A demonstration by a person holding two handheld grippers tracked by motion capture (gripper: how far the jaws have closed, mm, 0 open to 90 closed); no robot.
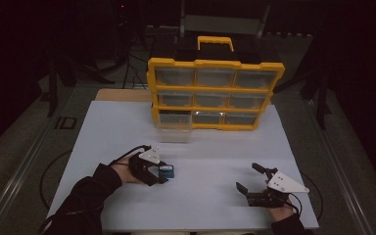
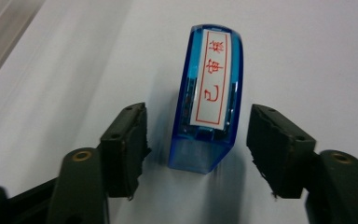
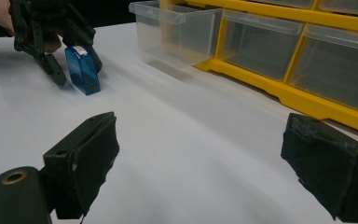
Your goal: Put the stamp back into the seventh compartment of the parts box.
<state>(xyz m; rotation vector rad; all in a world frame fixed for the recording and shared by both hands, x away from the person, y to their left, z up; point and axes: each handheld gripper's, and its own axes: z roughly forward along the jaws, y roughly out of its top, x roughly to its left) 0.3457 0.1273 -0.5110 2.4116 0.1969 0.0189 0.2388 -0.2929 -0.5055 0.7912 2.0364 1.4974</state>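
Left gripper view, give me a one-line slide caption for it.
Left tool straddles an upright blue stamp with a red-lettered label on the white table, pads not yet touching.

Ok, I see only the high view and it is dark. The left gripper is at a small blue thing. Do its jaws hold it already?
Observer: Not yet. In the left gripper view the blue stamp stands between the jaws of the left gripper, with a gap on each side.
Operator: Is something written on it?
Observer: Yes, a white label on top carries red characters in a red frame.
Operator: And the pulled-out drawer, is it empty?
Observer: The right gripper view shows the clear drawer from the side. I see nothing inside it.
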